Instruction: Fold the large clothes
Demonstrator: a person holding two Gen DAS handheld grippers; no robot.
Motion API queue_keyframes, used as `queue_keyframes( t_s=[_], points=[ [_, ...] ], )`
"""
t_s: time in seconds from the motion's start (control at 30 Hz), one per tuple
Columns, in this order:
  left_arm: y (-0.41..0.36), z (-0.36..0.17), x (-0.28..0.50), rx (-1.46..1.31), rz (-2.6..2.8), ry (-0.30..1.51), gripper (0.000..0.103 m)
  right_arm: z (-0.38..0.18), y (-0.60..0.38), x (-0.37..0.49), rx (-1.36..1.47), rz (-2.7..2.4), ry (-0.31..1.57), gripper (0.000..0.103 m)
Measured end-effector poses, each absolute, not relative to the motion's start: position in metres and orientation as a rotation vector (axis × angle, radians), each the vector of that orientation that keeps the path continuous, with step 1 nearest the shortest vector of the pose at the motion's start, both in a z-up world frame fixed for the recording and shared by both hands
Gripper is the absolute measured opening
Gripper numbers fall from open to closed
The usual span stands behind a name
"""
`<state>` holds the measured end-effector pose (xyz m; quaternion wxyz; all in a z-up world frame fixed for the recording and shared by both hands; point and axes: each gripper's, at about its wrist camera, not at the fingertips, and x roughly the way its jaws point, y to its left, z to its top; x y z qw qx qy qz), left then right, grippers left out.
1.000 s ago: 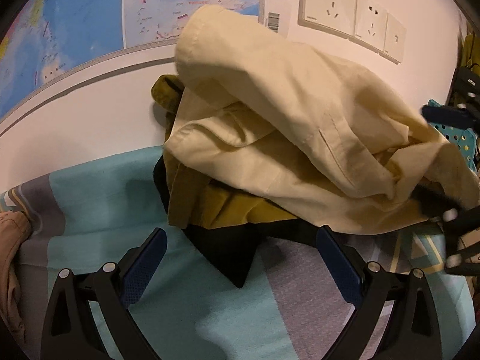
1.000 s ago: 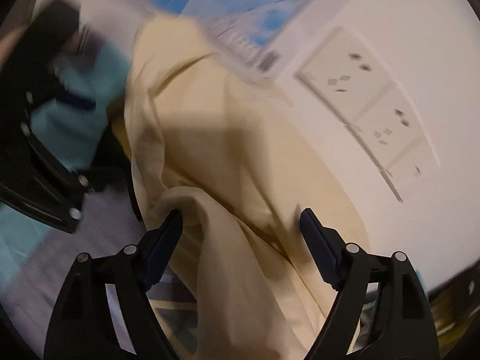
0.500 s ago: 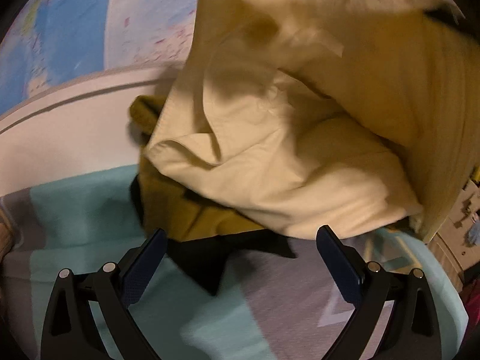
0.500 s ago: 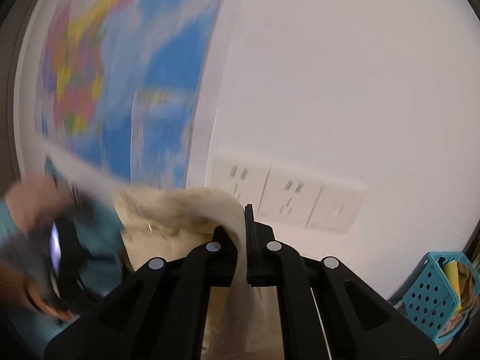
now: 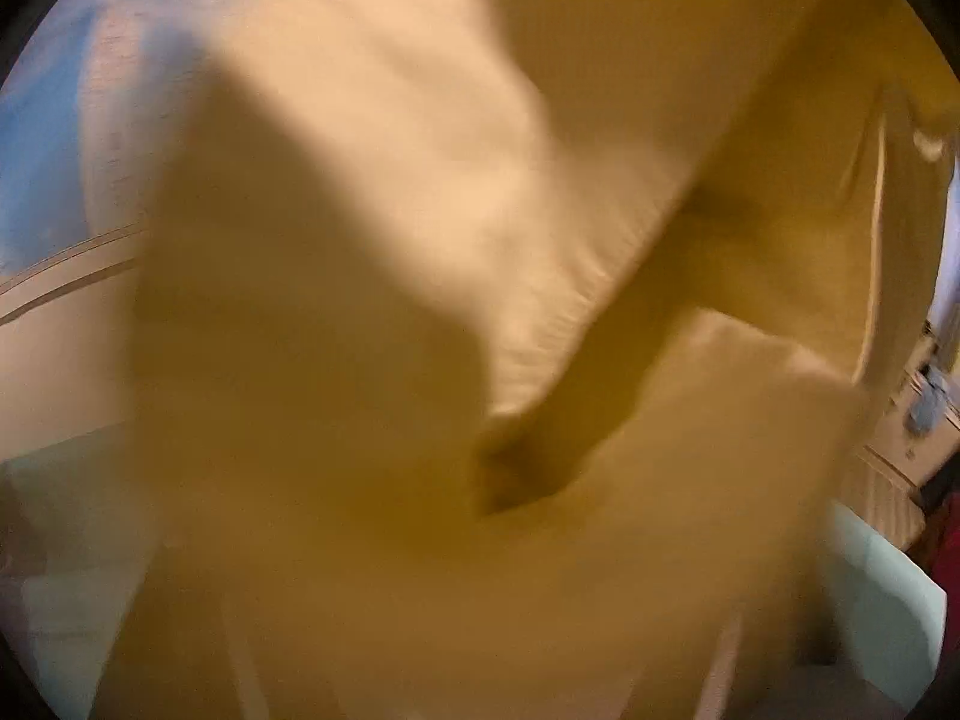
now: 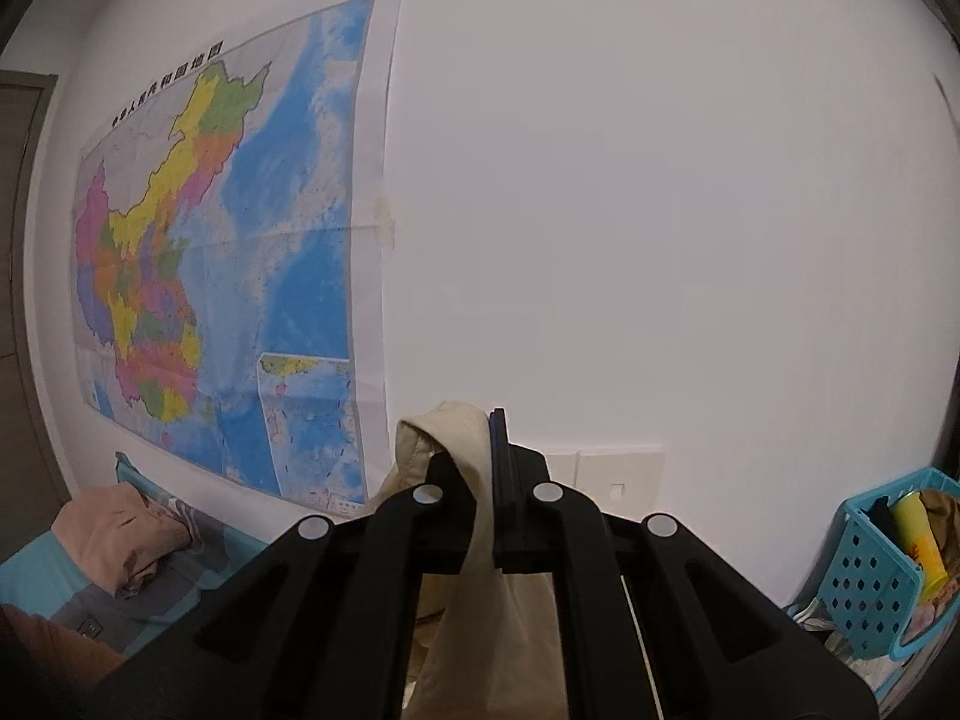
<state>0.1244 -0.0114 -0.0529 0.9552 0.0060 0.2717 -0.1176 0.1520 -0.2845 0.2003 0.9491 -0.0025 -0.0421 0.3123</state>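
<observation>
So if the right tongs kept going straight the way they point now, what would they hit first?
The white wall, most likely just above the wall sockets. The right tongs point about level, shut on the cream garment, and nothing else shows ahead of them. How far off the wall is cannot be told.

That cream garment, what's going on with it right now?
A person is working it with two handheld grippers. The right gripper is shut on a fold of the cream garment and holds it up in front of the white wall, beside the map. In the left wrist view the cloth fills the blurred picture and hides the left gripper; its jaws have just been closing, but whether they grip cloth cannot be seen. No fold is made yet.
</observation>
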Motion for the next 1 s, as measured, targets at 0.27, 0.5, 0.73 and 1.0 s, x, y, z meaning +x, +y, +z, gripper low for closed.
queue_keyframes(
  t_s=[0.27, 0.5, 0.73, 1.0],
  points=[
    [-0.002, 0.055, 0.110, -0.085, -0.291, 0.382, 0.005, 0.239, -0.350, 0.098, 0.066, 0.547, -0.179, 0.002],
    [0.024, 0.200, 0.033, -0.130, -0.329, 0.127, 0.005, 0.301, -0.399, -0.028, 0.085, 0.587, -0.411, 0.002],
    [0.082, 0.272, -0.112, -0.034, -0.219, -0.044, 0.005, 0.295, -0.419, -0.129, 0.081, 0.713, -0.444, 0.002],
    [0.119, 0.300, -0.279, 0.099, 0.064, -0.110, 0.005, 0.229, -0.393, -0.193, 0.085, 1.001, -0.394, 0.002]
  ],
)
